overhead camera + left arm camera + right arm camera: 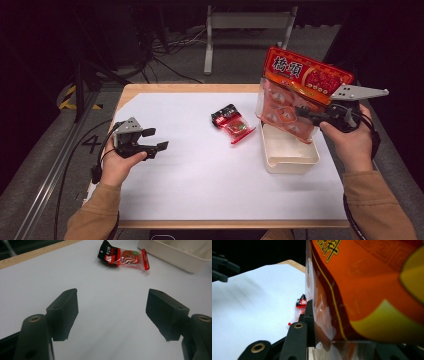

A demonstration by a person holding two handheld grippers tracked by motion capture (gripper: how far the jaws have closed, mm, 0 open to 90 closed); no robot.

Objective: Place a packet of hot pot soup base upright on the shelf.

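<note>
— Orange and red, that big bag [295, 97]: where is it?

— Up off the counter [190, 190], held over the far end of the cream tub [290, 152]. It stands nearly upright, printed top edge uppermost, with its clear lower part hanging just above the tub.

— What has hold of it?

— The right gripper [312, 114]. Its jaws are closed on the bag from the side, about halfway down. In the right gripper view the bag [367, 290] sits right against one black jaw, pinched there.

— And the left gripper [150, 140]?

— Low over the left part of the counter, well apart from the bag. Its jaws stand wide open with nothing between them; the left gripper view looks straight through the gap to bare white sheet [110, 305].

— Anything else lying there?

— One small packet [232, 122], red and black with a clear window, flat on the sheet near the middle, just left of the tub. From the left gripper view the packet [123, 257] lies ahead of the open jaws, and the tub [172, 255] is beyond it to the right.

— Is the packet touching the tub?

— No, near but apart.
</note>
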